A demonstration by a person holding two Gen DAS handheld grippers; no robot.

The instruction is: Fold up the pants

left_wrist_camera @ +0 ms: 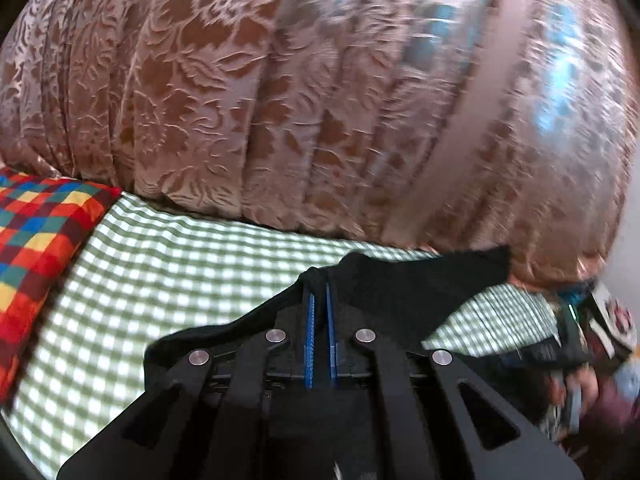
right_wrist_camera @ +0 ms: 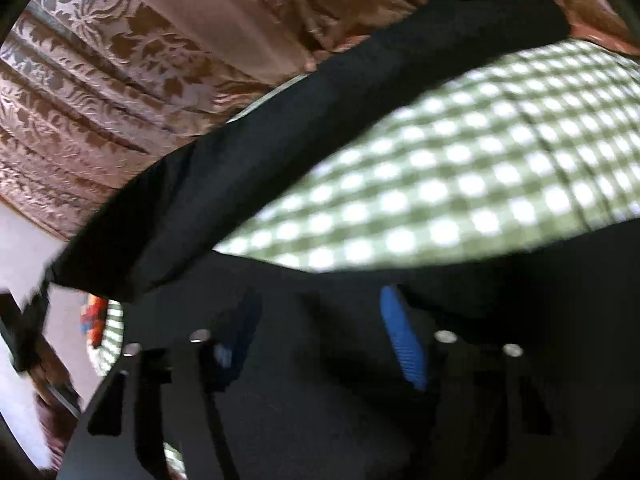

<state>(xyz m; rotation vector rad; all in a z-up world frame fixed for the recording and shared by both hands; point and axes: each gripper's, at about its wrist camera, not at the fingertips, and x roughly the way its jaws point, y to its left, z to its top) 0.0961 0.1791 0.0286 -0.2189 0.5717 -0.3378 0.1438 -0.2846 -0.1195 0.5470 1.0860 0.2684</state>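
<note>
We found the left tongs [left_wrist_camera: 320, 300] closed on a bunched edge of the black pants [left_wrist_camera: 400, 284], blue pads nearly together. The right tongs [right_wrist_camera: 324, 320] stood wide apart; black cloth lay across them, and we could not tell whether they gripped it. The pants hung above the green checked bed sheet [left_wrist_camera: 192, 264], beside a multicoloured pillow [left_wrist_camera: 36, 240] and patterned curtains [left_wrist_camera: 240, 92].

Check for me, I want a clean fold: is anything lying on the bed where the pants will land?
Nothing visible: the checked sheet beyond the pants is bare. The colourful pillow sits off to the side.
</note>
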